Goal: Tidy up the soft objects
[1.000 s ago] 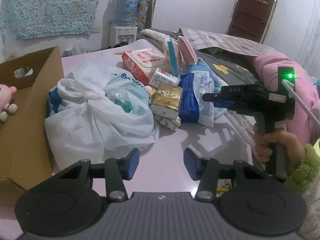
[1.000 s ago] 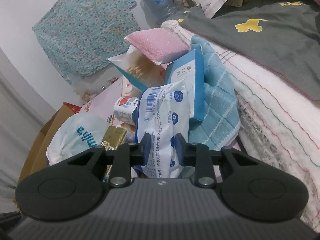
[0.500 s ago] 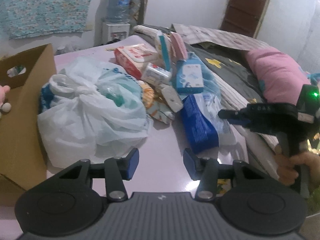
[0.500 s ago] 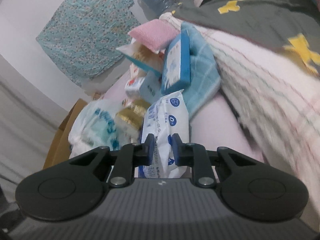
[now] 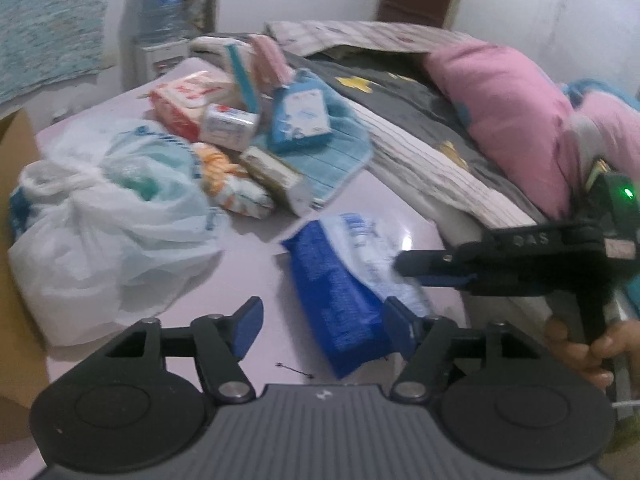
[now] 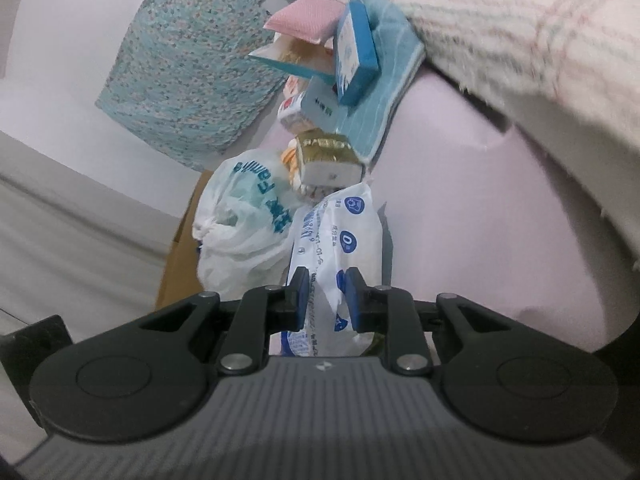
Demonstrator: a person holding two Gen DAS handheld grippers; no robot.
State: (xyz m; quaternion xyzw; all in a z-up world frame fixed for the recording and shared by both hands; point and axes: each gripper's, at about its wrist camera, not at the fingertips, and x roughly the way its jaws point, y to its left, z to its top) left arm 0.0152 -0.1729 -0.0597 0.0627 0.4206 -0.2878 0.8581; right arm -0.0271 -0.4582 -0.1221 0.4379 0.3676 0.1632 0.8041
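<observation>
Two grippers seen. Right gripper (image 6: 323,296), gripped by hand (image 5: 580,344) at right edge, is pinched tight on blue-white wipes pack (image 5: 344,280), now dragged out of pile to lower centre on pink table (image 5: 256,264). Left gripper (image 5: 324,320), angled down at lower centre, jaws opening, wider than before; pack's blue end lies between them, unpressed. White plastic bag (image 5: 100,240) unmoved, left.
</observation>
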